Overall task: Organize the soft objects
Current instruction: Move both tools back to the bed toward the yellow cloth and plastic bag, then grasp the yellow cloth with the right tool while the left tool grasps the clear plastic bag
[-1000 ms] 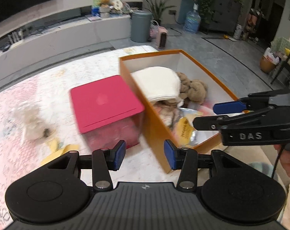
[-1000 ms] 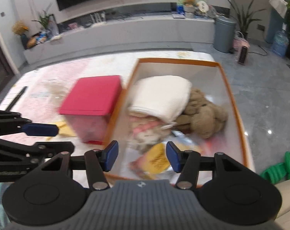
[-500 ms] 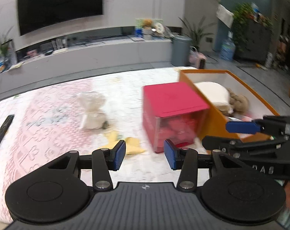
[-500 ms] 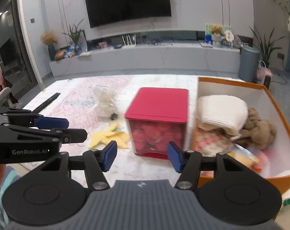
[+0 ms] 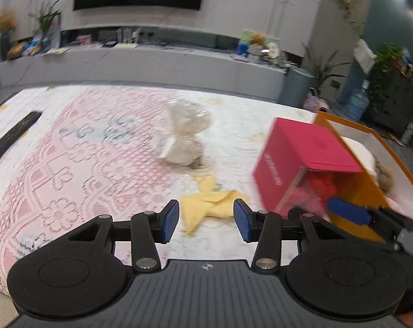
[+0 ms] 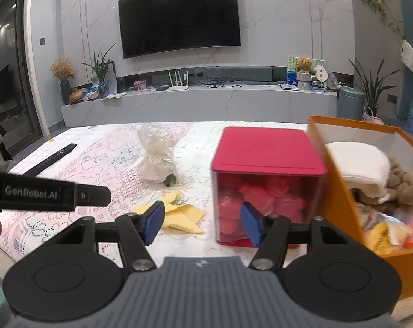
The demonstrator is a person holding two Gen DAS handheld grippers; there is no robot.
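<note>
Orange box (image 6: 340, 191) cut off – contents (image 6: 384, 191) blurred

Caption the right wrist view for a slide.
Open right tongs hover over a yellow cloth beside the red-lidded box and orange box.

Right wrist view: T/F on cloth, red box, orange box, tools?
1. The yellow cloth lies flat on the mat, held by nothing. True.
2. The red-lidded box has its lid off. False: the lid sits on top, closed.
3. The orange box is empty. False: it holds a white folded cloth and a brown plush, among other items.
4. The right tool grips nothing; its jaws are opening. True.
5. The left tool is shut on the bagged item. False: it is open, and the bag lies apart on the mat.
</note>
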